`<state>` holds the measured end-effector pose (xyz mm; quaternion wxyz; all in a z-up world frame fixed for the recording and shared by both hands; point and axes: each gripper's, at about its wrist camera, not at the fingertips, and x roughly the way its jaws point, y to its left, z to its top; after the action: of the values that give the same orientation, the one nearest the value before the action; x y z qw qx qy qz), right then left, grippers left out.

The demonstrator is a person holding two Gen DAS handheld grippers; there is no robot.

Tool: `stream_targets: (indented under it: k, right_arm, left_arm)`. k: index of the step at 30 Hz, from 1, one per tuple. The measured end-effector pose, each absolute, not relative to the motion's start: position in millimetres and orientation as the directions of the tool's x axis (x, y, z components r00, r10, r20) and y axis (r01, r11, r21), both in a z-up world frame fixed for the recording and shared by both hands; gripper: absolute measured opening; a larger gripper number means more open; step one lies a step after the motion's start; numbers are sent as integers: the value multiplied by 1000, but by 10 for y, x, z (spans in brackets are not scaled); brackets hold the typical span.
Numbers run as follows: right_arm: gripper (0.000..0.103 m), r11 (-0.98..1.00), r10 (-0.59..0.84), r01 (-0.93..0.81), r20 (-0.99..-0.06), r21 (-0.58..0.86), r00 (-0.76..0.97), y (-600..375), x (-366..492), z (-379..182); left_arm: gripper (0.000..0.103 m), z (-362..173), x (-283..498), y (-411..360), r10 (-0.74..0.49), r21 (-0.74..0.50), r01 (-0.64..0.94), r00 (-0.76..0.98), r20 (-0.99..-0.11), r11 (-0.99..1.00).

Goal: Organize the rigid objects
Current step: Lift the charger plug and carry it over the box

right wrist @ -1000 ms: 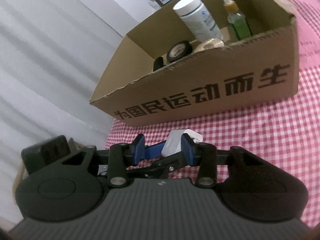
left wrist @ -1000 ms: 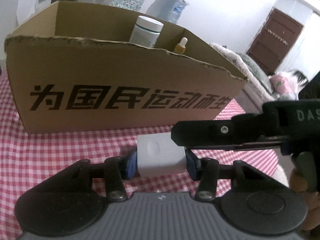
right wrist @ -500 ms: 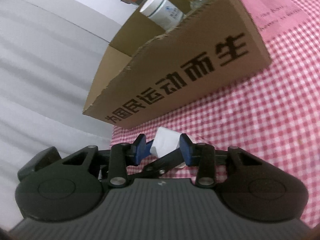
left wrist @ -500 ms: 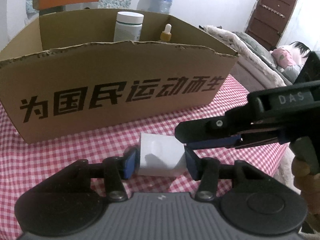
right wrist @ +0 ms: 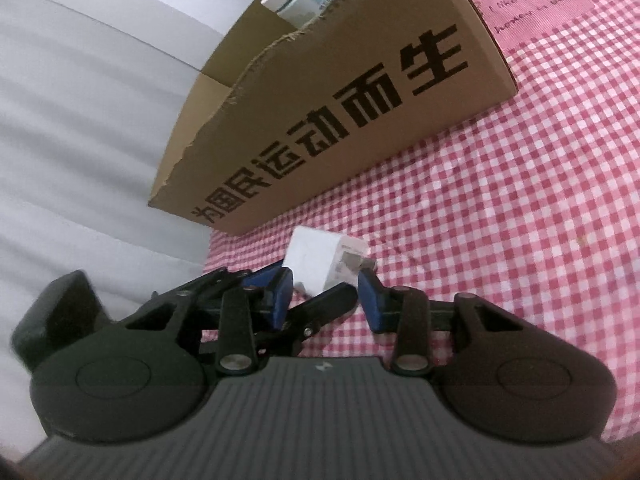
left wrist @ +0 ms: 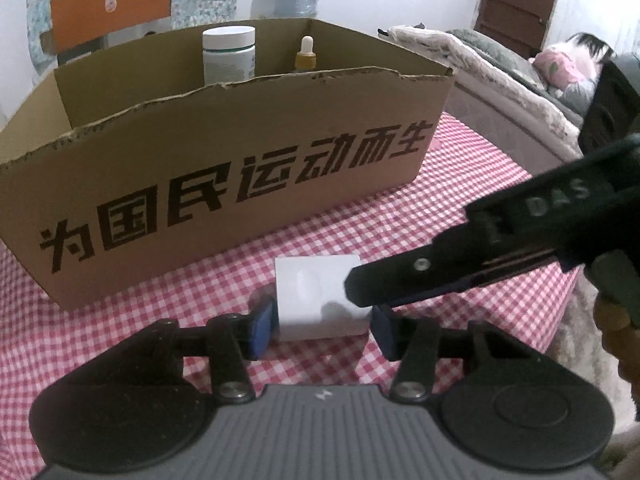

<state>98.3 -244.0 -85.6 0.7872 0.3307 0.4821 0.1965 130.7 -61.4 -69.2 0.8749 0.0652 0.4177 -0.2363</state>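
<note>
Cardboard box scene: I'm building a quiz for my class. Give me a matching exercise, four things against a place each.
Things:
1. white-capped jar
2. dropper bottle
3. white charger block
4. pink card

Places:
A. flat on the checked cloth, past the box's end
B. between the gripper fingers
C. inside the box, left
D. inside the box, right of the jar

Pairs: 1-C, 2-D, 3-B, 4-A

the tablecloth (left wrist: pixel 460 216) is red-and-white gingham. the cardboard box (left wrist: pixel 240 152) is brown with black printed characters. the charger block (left wrist: pixel 316 296) is white. the jar (left wrist: pixel 229 56) has a white lid, the dropper bottle (left wrist: pixel 306 58) is amber, and the gripper pads (right wrist: pixel 282 296) are blue.
</note>
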Motion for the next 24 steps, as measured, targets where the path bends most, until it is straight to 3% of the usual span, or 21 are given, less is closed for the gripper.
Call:
stream_targets:
  k: [5, 12, 24]
  right_arm:
    - [25, 734, 607, -18, -644, 679, 465, -2343, 1042, -897]
    - [25, 759, 588, -62, -641, 648, 494, -2282, 975, -751]
    - [25, 795, 567, -236, -546, 559, 617, -2306, 984, 170]
  left_arm:
    - [51, -691, 1289, -593, -344, -84, 437, 560, -754, 896]
    - [51, -515, 1178, -570, -347, -73, 429, 606, -716, 900]
    - [51, 287, 1180, -683, -349, -9, 411, 761, -547, 911]
